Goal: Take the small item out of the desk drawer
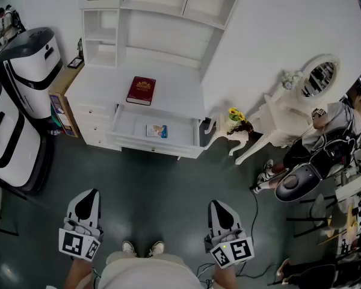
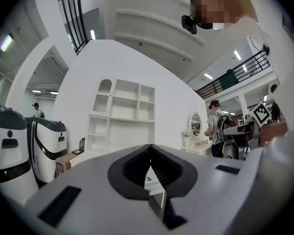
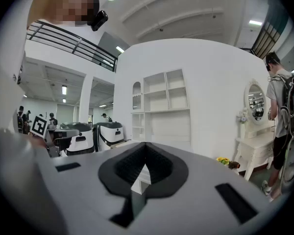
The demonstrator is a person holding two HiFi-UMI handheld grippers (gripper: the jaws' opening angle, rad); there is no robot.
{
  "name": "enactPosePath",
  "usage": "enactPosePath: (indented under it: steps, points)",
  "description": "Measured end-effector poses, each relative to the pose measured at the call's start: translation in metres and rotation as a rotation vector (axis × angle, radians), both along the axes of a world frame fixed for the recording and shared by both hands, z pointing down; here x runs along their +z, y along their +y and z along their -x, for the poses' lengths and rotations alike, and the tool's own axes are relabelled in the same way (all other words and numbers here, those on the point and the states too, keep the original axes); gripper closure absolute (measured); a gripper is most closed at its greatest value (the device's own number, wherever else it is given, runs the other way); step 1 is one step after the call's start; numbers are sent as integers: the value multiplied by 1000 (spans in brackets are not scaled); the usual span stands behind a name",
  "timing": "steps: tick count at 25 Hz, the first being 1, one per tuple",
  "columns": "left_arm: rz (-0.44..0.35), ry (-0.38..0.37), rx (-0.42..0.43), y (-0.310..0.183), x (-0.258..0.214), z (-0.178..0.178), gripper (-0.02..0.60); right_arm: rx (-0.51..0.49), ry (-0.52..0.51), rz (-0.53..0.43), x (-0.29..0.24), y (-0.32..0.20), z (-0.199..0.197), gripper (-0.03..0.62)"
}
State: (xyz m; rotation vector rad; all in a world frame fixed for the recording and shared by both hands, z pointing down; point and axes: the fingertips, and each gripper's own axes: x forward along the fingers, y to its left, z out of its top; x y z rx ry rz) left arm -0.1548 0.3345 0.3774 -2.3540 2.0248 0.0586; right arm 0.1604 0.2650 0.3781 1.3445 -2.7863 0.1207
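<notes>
White desk surface (image 1: pixel 102 86) with shelving (image 1: pixel 162 35) above stands well ahead of both sets of fingers, its drawer (image 1: pixel 129 125) pulled open. Small item (image 1: pixel 157 130), a flat blue-and-white packet, lies inside the drawer toward its right side, far ahead of the fingers and between the two pairs; a red book (image 1: pixel 141 91) lies on the surface just beyond the drawer. Left gripper (image 1: pixel 87 196) and right gripper (image 1: pixel 219 205) are held level over the dark floor (image 1: pixel 156 191) either side of the person's shoes (image 1: pixel 143 247), each with fingers together and nothing between them.
</notes>
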Motion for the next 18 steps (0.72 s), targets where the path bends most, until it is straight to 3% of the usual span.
enactPosePath:
  steps: [13,18]
  points:
    - [3,-1,-20,5,-4,-20,566,-25,-29,-21,-6,-4,-17,585]
    - [-7,10,-32,4,-5,-23,565,-75,-114,-17,-11,-5,-21,585]
